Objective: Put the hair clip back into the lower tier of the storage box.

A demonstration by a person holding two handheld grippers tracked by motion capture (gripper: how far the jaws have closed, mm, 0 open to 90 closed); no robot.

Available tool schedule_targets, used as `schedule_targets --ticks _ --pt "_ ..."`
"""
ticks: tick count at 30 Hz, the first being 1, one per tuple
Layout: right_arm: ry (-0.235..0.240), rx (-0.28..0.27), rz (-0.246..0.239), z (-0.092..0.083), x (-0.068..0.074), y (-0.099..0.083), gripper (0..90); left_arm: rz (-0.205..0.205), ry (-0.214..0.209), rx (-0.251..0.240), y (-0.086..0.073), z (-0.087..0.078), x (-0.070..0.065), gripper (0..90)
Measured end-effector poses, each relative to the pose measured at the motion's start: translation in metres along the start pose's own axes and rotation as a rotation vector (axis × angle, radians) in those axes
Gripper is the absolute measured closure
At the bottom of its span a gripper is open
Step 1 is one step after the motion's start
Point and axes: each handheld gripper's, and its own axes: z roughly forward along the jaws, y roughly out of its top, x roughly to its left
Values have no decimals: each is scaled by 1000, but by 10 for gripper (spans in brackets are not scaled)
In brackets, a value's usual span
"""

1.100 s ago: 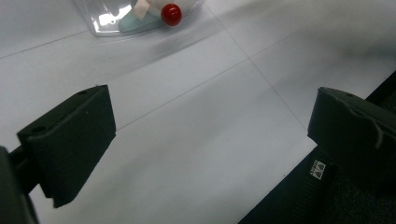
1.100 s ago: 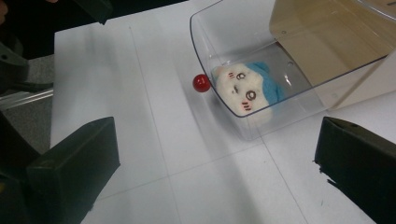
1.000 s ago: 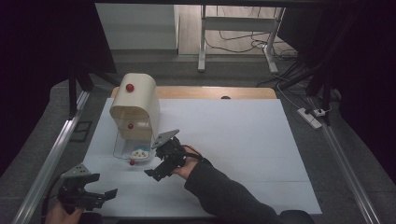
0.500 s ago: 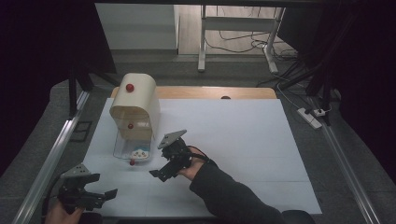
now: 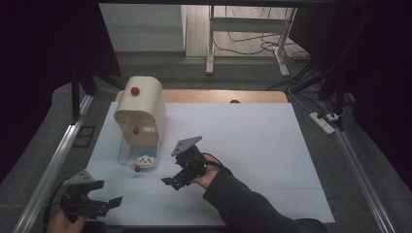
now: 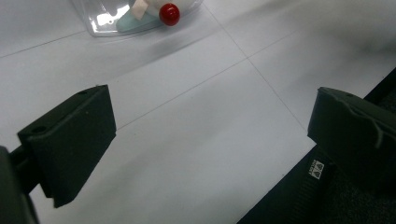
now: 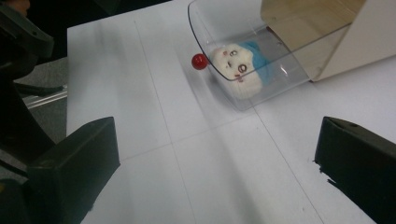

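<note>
Down at the near edge, the left gripper (image 5: 99,200) sat with jaws wide apart over the white table (image 5: 252,145). Further in, the right gripper (image 5: 176,175) gaped too, empty. Beyond it the clear drawer (image 7: 243,60) stood pulled out of the cream box (image 5: 142,110), toy (image 7: 238,67) inside, red knob (image 7: 200,61) at front.

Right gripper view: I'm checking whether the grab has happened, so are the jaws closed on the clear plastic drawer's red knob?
No, the right gripper stands wide open, short of the red knob.

Dim surroundings, bright white table (image 5: 252,145) (gripper views slightly blurred).
</note>
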Motion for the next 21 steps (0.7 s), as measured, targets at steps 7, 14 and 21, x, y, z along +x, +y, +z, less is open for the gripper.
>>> schedule_targets --ticks 7,14,21 --pt "-4 11 6 -6 -1 -6 0 6 -2 1 0 0 -1 9" --pt "-16 4 9 -15 -2 -10 0 9 -3 1 0 0 -1 9" --pt "-27 2 20 -23 -3 -16 0 9 -4 0 0 0 -1 9"
